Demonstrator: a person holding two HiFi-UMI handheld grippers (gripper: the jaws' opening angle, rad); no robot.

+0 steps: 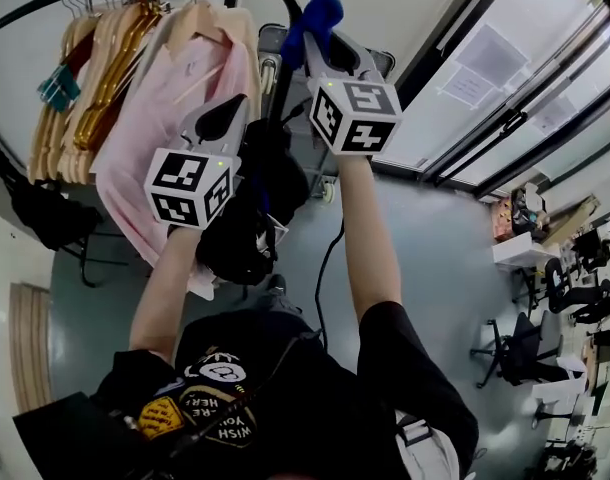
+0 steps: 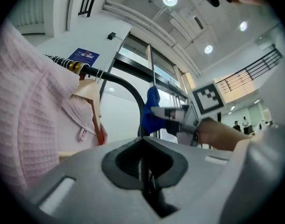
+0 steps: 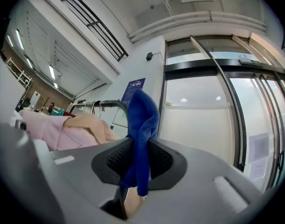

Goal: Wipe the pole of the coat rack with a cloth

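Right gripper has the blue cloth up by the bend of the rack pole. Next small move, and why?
Probably press the cloth against the pole just below its bend and draw it downward. The right gripper is shut on the cloth, which sits right at the bend in the left gripper view. Whether it touches there can't be told, and the upright runs down below it.

left tongs [image 1: 228, 110] + right tongs [image 1: 321, 30] = 2 | blue cloth [image 1: 323, 6] = 1 | coat rack [image 2: 133, 93] = 1
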